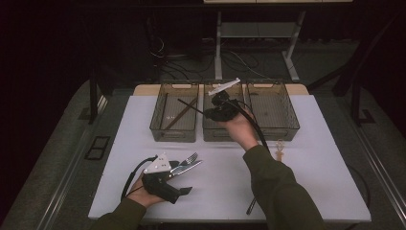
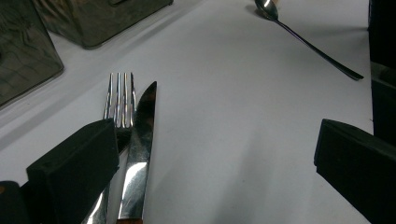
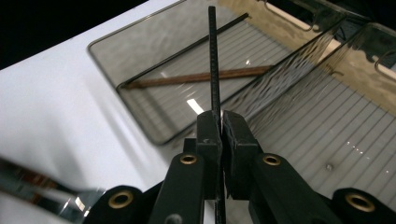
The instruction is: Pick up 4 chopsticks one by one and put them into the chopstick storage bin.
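My right gripper [image 1: 207, 113] hovers over the middle mesh bin [image 1: 218, 135], shut on a thin black chopstick [image 1: 190, 105] that points left over the left bin [image 1: 174, 136]. In the right gripper view the jaws [image 3: 220, 123] pinch that chopstick [image 3: 213, 56] above the left bin [image 3: 107, 70], where a brown chopstick [image 3: 201, 76] and another black one [image 3: 177, 56] lie. My left gripper [image 1: 184, 178] rests on the table at the front left, open. A fork [image 2: 120, 93] and a knife [image 2: 142, 121] lie side by side at its left jaw.
A third mesh bin [image 1: 273, 132] stands at the back right. A long-handled spoon [image 2: 308, 44] lies on the white table, its handle [image 1: 251, 206] poking out under the right sleeve. A small wooden utensil [image 1: 280, 148] lies right of that arm.
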A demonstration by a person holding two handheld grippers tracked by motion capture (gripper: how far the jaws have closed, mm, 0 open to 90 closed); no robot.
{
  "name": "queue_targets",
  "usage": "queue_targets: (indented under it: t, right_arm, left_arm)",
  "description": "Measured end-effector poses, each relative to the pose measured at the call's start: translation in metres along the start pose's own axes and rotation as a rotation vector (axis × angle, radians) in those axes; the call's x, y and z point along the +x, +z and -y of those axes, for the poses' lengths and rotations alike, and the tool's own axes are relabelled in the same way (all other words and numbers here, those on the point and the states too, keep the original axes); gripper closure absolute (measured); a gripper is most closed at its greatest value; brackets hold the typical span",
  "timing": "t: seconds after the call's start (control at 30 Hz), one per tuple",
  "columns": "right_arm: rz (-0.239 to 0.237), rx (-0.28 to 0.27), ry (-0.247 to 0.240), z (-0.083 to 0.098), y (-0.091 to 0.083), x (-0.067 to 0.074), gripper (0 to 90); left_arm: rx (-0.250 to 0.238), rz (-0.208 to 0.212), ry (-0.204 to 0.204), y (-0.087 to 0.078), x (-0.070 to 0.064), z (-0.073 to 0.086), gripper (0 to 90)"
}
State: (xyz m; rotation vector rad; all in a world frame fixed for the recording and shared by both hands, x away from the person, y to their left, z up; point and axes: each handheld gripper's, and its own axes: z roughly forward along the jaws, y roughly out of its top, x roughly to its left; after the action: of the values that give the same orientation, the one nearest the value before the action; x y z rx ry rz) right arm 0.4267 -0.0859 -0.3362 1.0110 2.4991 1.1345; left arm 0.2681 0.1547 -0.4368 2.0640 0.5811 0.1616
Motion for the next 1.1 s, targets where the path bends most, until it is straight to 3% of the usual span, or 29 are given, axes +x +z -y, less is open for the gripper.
queue_targets:
  t: [0.63, 1.1]
  right_arm:
    - [0.069, 0.063, 0.04, -0.053, 0.075, 0.003, 85.9]
    - [0.09, 0.105, 0.055, -0.069, 0.11, 0.007, 85.8]
  left_arm:
    - [-0.013, 0.011, 0.004, -0.002, 0.0, -0.001, 0.0]
    - [-0.022, 0.015, 0.0, -0.001, -0.001, -0.001, 0.0]
